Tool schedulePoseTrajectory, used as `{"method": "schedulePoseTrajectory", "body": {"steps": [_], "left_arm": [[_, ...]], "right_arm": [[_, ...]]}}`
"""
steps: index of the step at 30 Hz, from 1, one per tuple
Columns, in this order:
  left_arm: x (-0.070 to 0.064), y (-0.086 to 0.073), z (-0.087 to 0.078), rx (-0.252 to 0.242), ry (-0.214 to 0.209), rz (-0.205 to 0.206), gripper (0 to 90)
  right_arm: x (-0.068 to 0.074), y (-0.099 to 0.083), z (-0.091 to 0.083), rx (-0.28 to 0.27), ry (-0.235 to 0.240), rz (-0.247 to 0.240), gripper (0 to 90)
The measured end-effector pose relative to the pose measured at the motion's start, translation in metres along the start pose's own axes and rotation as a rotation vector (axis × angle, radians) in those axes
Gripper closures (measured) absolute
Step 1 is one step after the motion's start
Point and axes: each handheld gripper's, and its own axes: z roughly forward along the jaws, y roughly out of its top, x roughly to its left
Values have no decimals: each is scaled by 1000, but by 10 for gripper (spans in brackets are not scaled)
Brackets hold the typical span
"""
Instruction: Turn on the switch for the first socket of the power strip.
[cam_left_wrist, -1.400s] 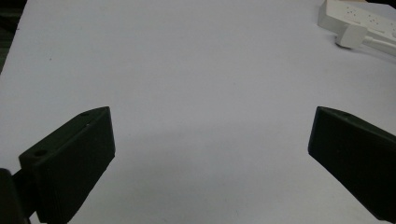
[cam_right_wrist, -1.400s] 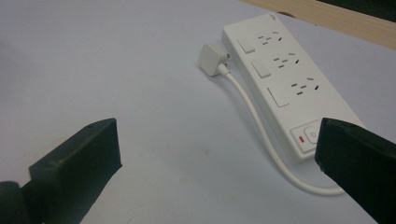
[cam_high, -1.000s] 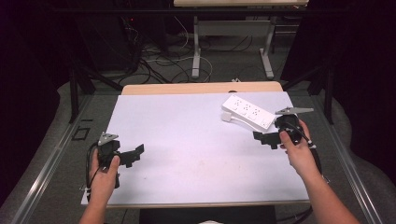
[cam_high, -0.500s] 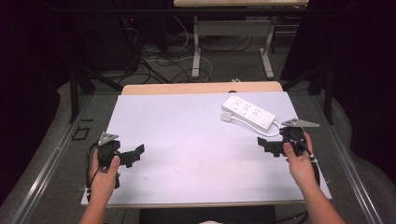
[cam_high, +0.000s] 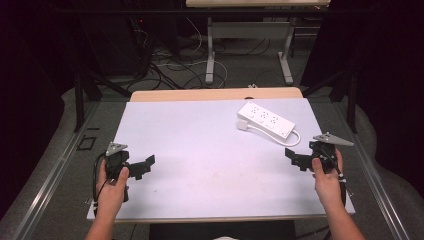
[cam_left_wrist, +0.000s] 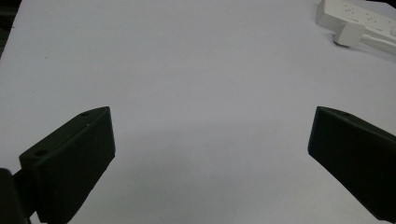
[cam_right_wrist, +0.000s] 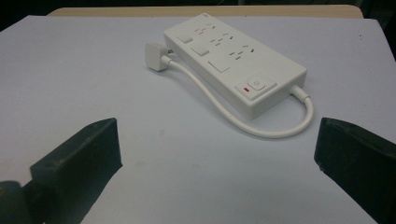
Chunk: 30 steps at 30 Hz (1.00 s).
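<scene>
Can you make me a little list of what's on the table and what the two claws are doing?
table: white top, wooden strip along the far edge
thing on it: white power strip, lying flat at the far right
its cord: loops from one end round to a white plug resting beside the strip
its switch: one button with a small red mark
left claw: open, holds nothing, near left of the table
right claw: open, holds nothing, just short of the strip, not touching it

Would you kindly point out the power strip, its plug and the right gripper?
power strip (cam_right_wrist: 233, 70): right gripper view, top face among the sockets.
plug (cam_right_wrist: 154, 57): right gripper view, white plug body.
right gripper (cam_high: 295, 157): high view, between its open jaws.
</scene>
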Motion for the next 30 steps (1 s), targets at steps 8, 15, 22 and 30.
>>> {"method": "schedulePoseTrajectory", "body": {"steps": [8,15,22,30], "left_arm": [[1,-1,1,3,-1,-2,8],[1,-1,1,3,-1,-3,8],[2,-1,1,6,-1,-3,8],[2,-2,1,5,-2,-11,8]], "right_arm": [[-6,-6,-2,2,-21,11,2],[-14,-12,-3,4,-45,26,4],[-18,-17,-1,12,-44,22,7],[-18,-21,3,26,-49,20,10]]}}
